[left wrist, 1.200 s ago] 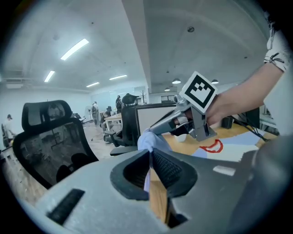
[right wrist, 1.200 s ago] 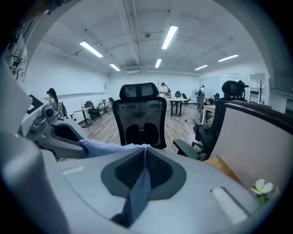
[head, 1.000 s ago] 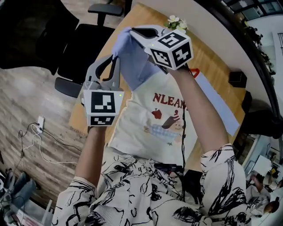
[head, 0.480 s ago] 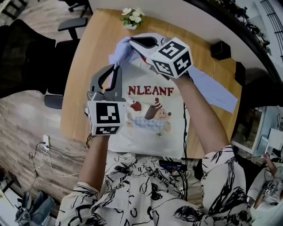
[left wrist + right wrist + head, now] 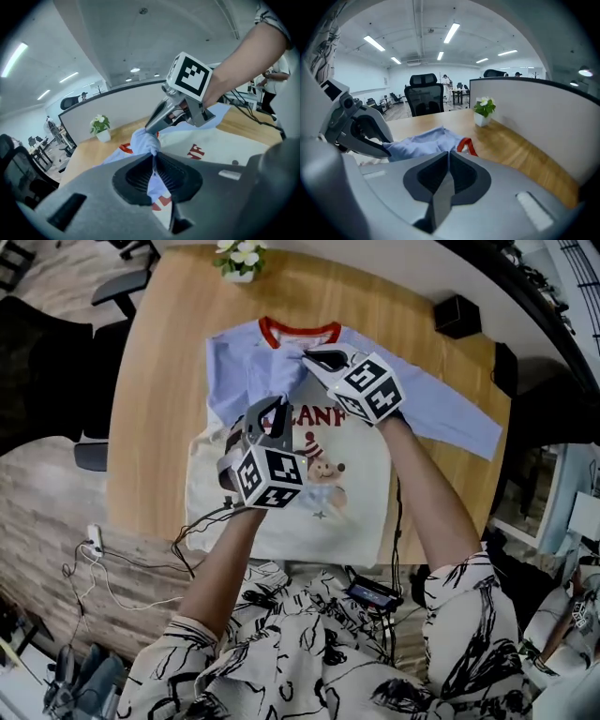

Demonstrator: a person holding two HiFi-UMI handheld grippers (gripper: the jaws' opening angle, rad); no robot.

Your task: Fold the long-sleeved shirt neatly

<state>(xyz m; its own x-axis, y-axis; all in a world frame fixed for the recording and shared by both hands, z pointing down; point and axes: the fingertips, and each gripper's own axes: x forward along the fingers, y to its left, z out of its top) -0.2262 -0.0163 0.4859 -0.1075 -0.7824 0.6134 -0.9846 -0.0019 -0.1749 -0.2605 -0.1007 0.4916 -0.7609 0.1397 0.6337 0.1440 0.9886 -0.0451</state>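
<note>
The left gripper (image 5: 153, 158) has its jaws clamped on a bunched blue sleeve (image 5: 143, 142); the right gripper (image 5: 448, 157), jaws together, pinches the same bunch just beside it; the long-sleeved shirt (image 5: 352, 507) lies print-up on the table (image 5: 164, 362), its other sleeve (image 5: 450, 423) spread out

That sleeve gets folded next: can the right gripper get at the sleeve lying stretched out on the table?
Probably, once it lets go. The right gripper is shut on the folded-over sleeve; the outstretched sleeve lies flat beside that arm, with nothing on it or in the way.
</note>
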